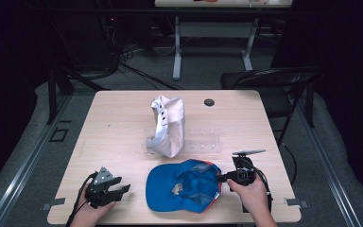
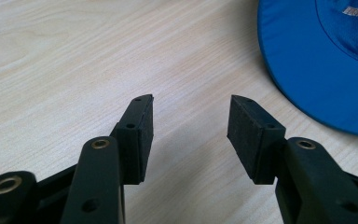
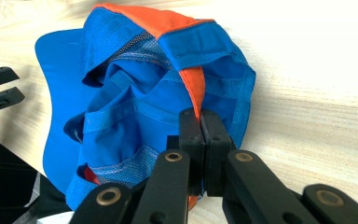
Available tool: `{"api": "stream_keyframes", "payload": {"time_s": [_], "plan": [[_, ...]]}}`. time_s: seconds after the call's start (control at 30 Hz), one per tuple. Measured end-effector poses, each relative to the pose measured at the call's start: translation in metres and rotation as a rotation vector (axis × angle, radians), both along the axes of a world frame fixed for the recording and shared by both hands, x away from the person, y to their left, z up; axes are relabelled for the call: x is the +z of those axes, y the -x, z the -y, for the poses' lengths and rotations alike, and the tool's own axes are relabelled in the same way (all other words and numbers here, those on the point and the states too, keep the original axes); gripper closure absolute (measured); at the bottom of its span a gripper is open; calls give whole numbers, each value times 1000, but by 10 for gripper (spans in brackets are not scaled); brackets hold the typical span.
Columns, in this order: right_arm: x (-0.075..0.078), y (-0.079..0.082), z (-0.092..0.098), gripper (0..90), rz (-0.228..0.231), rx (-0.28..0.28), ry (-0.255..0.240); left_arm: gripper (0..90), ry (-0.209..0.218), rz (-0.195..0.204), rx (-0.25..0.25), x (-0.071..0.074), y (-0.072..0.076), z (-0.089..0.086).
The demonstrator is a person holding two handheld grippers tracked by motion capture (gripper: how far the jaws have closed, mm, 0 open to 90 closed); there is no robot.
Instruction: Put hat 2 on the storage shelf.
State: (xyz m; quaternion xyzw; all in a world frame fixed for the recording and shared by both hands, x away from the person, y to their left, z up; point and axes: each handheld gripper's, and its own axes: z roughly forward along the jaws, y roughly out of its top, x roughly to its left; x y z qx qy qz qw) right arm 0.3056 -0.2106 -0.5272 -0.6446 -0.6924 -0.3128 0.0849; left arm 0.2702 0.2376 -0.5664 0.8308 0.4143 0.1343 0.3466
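I see a blue cap [image 1: 182, 187] upside down at the table's near edge, brim pointing left. Inside faces up: mesh lining, orange trim along the back rim, crown crumpled and partly folded in.

The left hand-held gripper [image 2: 189, 122] rises from the bottom edge with its two black jaws standing wide apart, the flat dark pads facing each other with nothing between them. Beneath them lies the pale wood-grain bench [image 2: 74, 56]. At the upper right, the smooth brim of a bright blue fabric cap [image 2: 307, 70] rests on the bench, near the right-hand jaw but clear of it.
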Motion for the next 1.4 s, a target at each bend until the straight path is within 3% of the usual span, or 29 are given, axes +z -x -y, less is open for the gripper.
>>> {"api": "stream_keyframes", "payload": {"time_s": [0.27, 0.57, 0.67, 0.7, 0.77, 0.8, 0.83, 0.87, 0.97, 1.03, 1.07, 1.2, 1.23, 1.33, 1.4], "plan": [[-4, -1, 2, 868, -16, 0, -26, 512, 4, 0, 5, 0, -1, -1], [-12, -1, 1, 689, -39, 1, -76, 510, 4, 5, 4, 1, 0, -1], [-12, -1, 3, 667, -54, 23, -45, 510, 4, 6, 4, 1, 0, -1], [-17, -1, 1, 654, -49, 12, -96, 510, 4, 6, 4, 1, 0, -1], [-18, -3, 3, 640, -78, 28, -74, 510, 1, 6, 5, 1, 0, -1], [-22, -1, -2, 636, -65, -32, -135, 510, 1, 5, 6, 1, 0, -1], [-22, -1, -2, 636, -65, -32, -135, 510, 1, 5, 6, 1, 0, -1], [-25, -3, 2, 636, -89, 24, -128, 509, 1, 6, 6, 1, 0, -1], [-27, -4, 2, 638, -104, 36, -155, 510, 2, 7, 7, 1, 0, -2], [-25, -3, 3, 641, -116, 37, -199, 510, 2, 7, 8, 1, 0, -2], [-24, -3, 4, 647, -113, 42, -200, 510, 2, 8, 8, 1, 0, -2], [-16, -2, 5, 661, -92, 50, -276, 509, -2, 9, 3, 1, -1, -2], [-12, -1, 6, 665, -106, 69, -258, 510, 1, 8, 6, 1, 0, -1], [-8, -1, 4, 674, -95, 80, -310, 510, 1, 12, 6, 1, 0, -1], [-6, -2, 2, 693, -99, 89, -309, 510, 2, 13, 7, 1, 0, -1]]}}
